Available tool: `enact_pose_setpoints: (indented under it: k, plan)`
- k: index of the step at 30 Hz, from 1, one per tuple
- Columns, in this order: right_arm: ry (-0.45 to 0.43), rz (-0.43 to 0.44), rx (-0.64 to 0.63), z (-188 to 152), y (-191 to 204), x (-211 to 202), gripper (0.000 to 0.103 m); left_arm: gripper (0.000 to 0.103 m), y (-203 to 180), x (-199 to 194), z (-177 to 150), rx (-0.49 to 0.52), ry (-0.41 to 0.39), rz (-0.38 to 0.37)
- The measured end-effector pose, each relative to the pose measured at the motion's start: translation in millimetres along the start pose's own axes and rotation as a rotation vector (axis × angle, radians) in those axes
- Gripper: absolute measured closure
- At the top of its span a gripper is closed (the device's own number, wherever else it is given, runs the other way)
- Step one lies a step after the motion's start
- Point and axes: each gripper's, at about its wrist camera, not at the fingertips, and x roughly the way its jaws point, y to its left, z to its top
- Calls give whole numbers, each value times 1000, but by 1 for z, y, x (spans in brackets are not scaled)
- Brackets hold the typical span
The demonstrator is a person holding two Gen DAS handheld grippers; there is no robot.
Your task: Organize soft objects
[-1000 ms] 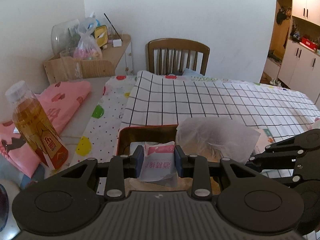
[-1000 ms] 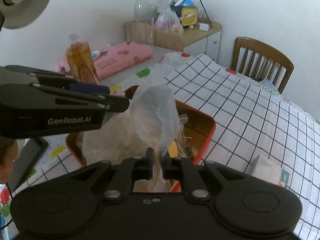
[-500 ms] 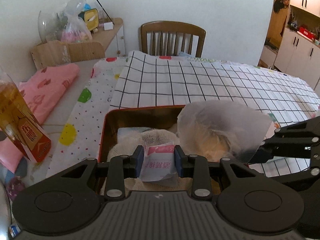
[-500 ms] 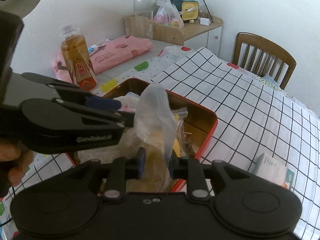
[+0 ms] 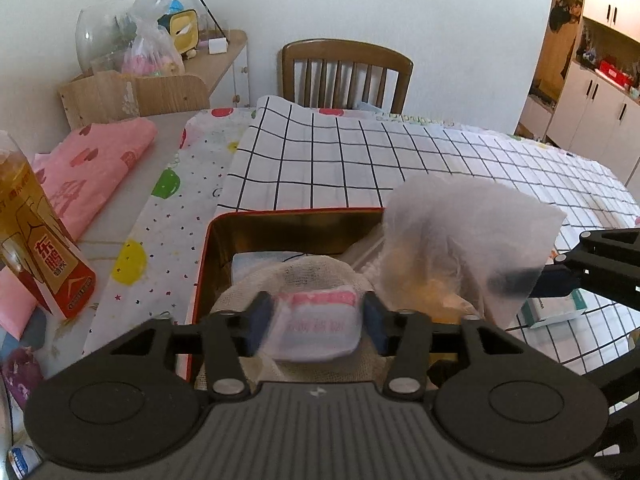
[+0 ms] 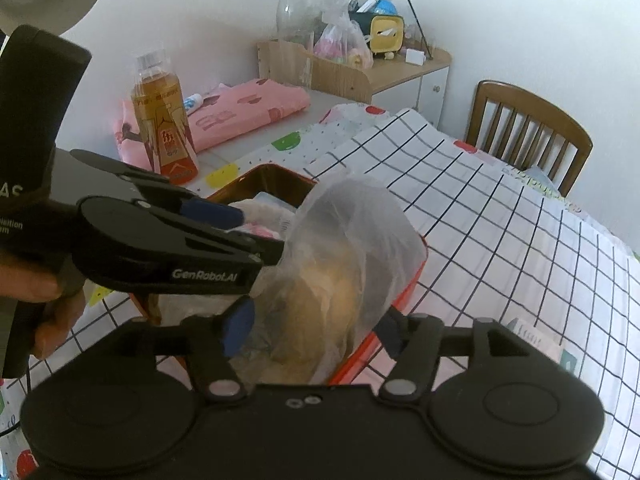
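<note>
Opening, my left gripper [image 5: 316, 322] has just released the pink-and-white packet [image 5: 318, 326] onto gauze in the red tin [image 5: 204, 264]. My right gripper [image 6: 312, 330] likewise spreads around the plastic bag [image 6: 348, 256], which sits in the tin.

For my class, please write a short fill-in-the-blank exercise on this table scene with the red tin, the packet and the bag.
1. The red tin rests on a black-and-white ____ cloth.
2. The small pink-and-white packet lies between the pads of the ____ claw.
3. The folded pink cloth lies behind the ____ of amber drink.
4. The translucent plastic bag stands in the ____.

Missing words: checked; left; bottle; tin
</note>
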Motion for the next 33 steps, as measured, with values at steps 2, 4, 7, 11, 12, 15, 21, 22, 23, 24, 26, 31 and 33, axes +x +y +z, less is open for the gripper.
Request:
enact_pose_setpoints:
  k: [2,4,7,11,12,15,21,22,23,24,26,31,33]
  plan:
    - [-7,0,4,0,-2,-3,32,34,1,-3,0,-13,-9,-5]
    - [-16,-6,6,-1,-3,-5,28,33,2,-6,0,-23,-12,-7]
    - [-34,-15,8,-2,-4,-11,21,33,3,-11,0,-32,-14,-8]
    - [-66,-31,9,-3,-7,-20,11,24,3,-21,1,-42,-32,-6]
    - [-71,-36,10,-3,-8,-22,9,22,3,-23,1,-43,-37,-3]
    - [-85,-51,26,-4,-13,-30,7,22,2,-32,1,-43,-48,3]
    - [-122,-62,58,-8,-21,-52,6,22,-4,-52,0,-34,-75,6]
    - [-130,-62,60,-8,-22,-56,6,22,-5,-56,-1,-31,-82,5]
    - [-140,-60,64,-9,-23,-61,5,22,-7,-61,-1,-27,-89,5]
    - [-150,-61,69,-10,-24,-66,4,22,-9,-65,-2,-23,-94,3]
    - [-170,-63,80,-11,-25,-75,4,22,-13,-75,-3,-12,-110,0]
    - [-221,-67,114,-17,-29,-100,2,22,-26,-99,-6,6,-148,5]
    - [-242,-67,128,-21,-29,-110,1,22,-31,-109,-7,12,-162,1]
